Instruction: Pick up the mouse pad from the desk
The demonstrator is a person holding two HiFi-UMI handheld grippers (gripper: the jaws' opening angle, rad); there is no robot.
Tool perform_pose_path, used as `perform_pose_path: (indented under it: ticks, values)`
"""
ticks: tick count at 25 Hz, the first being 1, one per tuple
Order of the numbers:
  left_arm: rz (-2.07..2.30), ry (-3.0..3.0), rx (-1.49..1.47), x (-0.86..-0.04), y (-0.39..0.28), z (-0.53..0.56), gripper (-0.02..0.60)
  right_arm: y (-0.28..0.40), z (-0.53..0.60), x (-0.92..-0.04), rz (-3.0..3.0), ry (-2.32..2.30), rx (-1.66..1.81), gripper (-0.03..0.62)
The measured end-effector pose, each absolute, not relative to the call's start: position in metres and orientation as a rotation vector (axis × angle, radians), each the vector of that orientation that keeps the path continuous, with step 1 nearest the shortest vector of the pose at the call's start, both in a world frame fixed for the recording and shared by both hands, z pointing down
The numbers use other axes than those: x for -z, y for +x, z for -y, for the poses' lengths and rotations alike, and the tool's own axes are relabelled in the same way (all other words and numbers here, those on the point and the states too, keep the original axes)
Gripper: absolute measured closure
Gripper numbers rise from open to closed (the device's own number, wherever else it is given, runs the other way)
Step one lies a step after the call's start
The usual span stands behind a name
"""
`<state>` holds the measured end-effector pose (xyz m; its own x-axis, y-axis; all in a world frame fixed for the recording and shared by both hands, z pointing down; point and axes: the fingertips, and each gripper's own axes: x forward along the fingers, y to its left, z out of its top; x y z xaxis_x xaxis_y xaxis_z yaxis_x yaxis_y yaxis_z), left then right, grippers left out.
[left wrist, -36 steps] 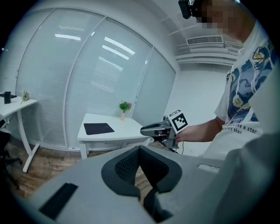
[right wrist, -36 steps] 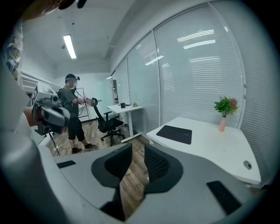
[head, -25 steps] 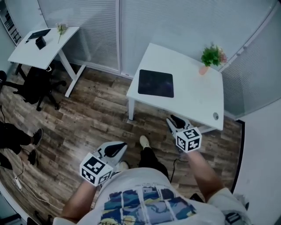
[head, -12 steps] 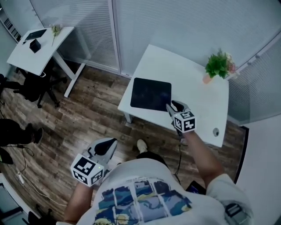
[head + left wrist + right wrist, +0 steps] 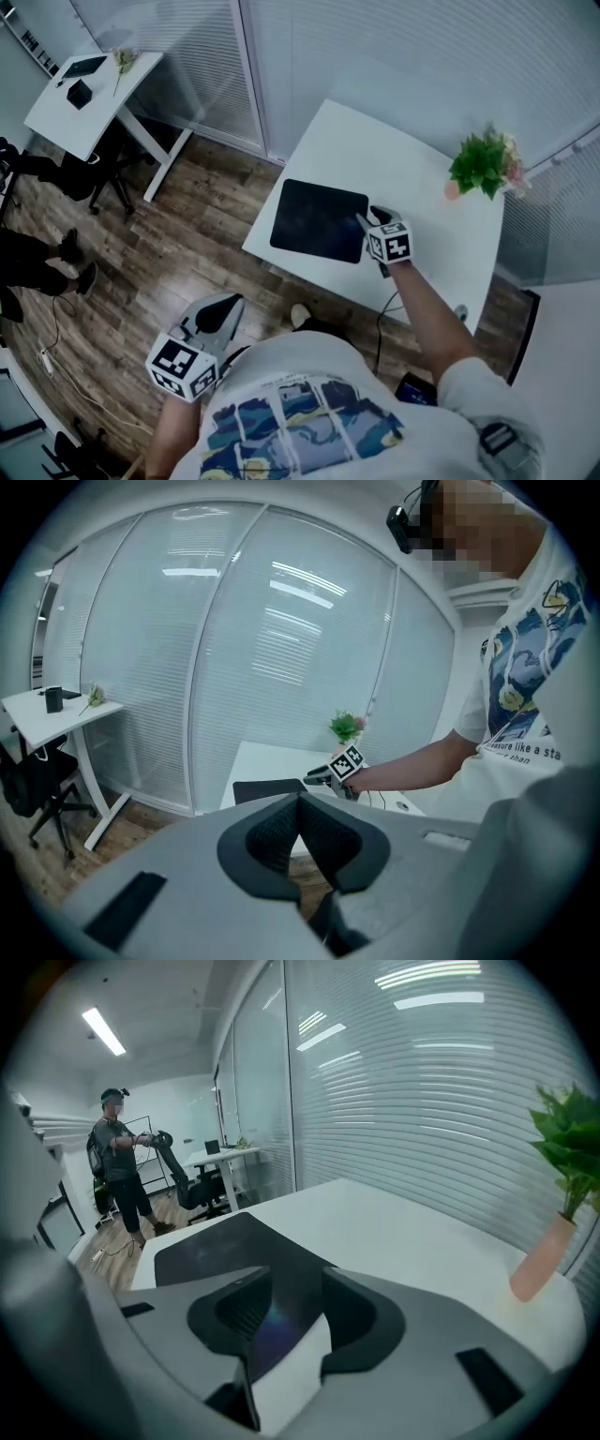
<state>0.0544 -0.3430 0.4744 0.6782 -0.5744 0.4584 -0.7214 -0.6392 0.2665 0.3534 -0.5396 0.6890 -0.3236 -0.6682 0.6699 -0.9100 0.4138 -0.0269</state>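
Since the right gripper [image 5: 367,217] has just been opening its jaws wide, with nothing pinched between them yet, at the right edge of the black mouse pad [image 5: 314,220] lying flat on the white desk [image 5: 412,178], one jaw should slip under that edge before they close.

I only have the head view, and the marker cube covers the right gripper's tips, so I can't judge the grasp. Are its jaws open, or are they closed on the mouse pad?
Observer: In the right gripper view, the right gripper has its jaws apart, and they have just been opening. The edge of the mouse pad shows through the gap, not gripped.
Operator: And the left gripper's jaws?
Observer: In its own view, the left gripper has its jaws together, with nothing between them.
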Motion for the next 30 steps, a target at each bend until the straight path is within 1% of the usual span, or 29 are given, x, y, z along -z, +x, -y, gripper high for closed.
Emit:
perform_pose_path:
  ticks: [10,14,19,26,30]
  values:
    - [1.097,2.382,-0.504,-0.484,0.063,0.369,0.578,0.368,0.592,-0.733,2.072,1.295,-0.600,0.387]
    - [1.110,2.373,-0.516,-0.483,0.062,0.376,0.578,0.367,0.600,-0.744,2.052,1.262,-0.614,0.385]
    - [1.122,2.362,-0.518,-0.484,0.061,0.379,0.578,0.364,0.600,-0.747,2.072,1.226,-0.615,0.409]
    - [1.119,2.376,-0.531,-0.481,0.060,0.379,0.578,0.354,0.596,-0.746,2.076,1.221,-0.581,0.489]
    - [1.121,2.388,-0.524,-0.478,0.055,0.375,0.578,0.354,0.594,-0.745,2.040,1.239,-0.554,0.514]
